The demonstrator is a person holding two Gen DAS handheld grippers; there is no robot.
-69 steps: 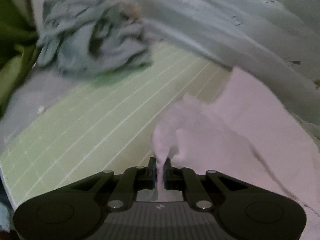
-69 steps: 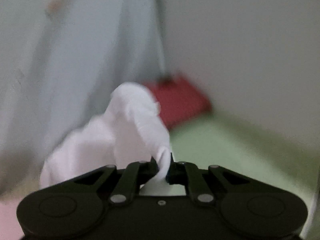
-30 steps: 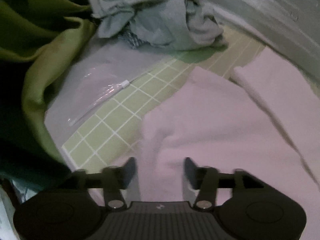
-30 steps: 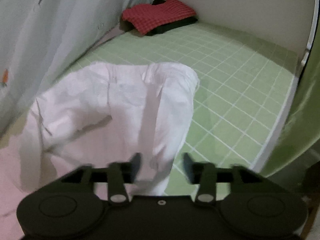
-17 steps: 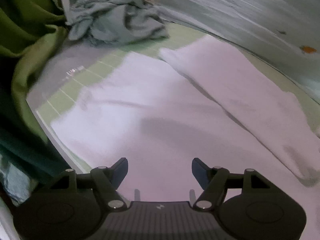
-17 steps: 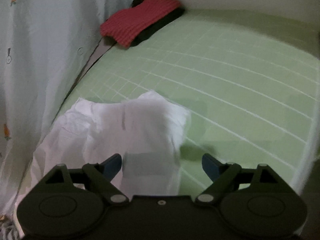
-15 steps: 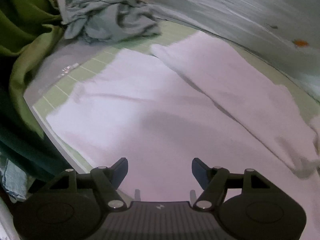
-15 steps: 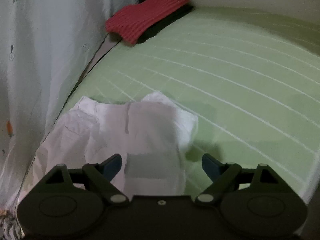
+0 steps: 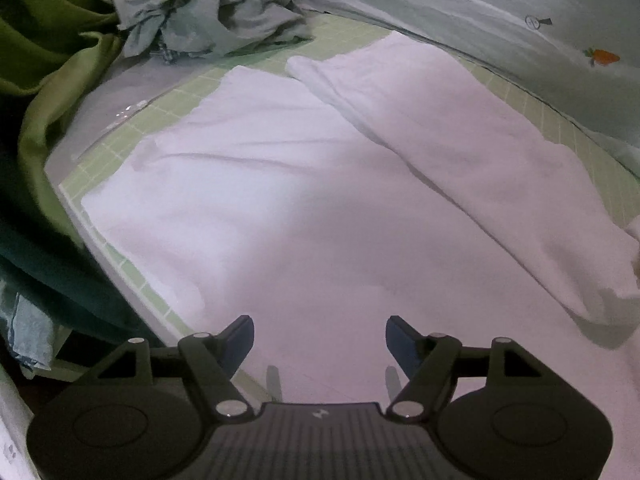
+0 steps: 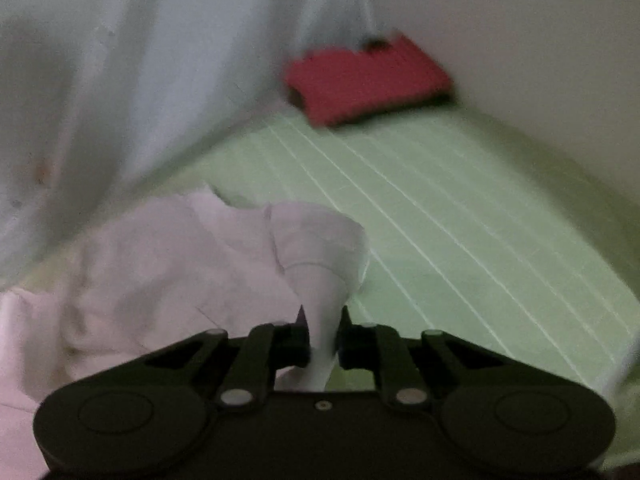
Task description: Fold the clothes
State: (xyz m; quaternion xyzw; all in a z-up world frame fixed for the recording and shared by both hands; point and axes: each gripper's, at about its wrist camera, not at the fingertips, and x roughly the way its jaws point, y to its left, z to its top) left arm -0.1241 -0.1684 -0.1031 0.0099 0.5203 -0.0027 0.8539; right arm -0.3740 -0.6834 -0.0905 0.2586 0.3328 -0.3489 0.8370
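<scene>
Green grid-lined mattress sheet (image 10: 460,216); red checked folded cloth (image 10: 366,80) at its far corner; pale carrot-print curtain (image 9: 500,4) alongside.

1. A bedroom in a home, judged by a bed under a green checked sheet (image 10: 460,216).
2. Pale bedding printed with a small carrot (image 9: 602,56) along one side.
3. Crumpled grey clothes (image 9: 216,8) heaped on the mattress.
4. Folded red cloth (image 10: 366,80) against a plain wall (image 10: 520,32).
5. White garment (image 9: 320,208) spread flat on the sheet.
</scene>
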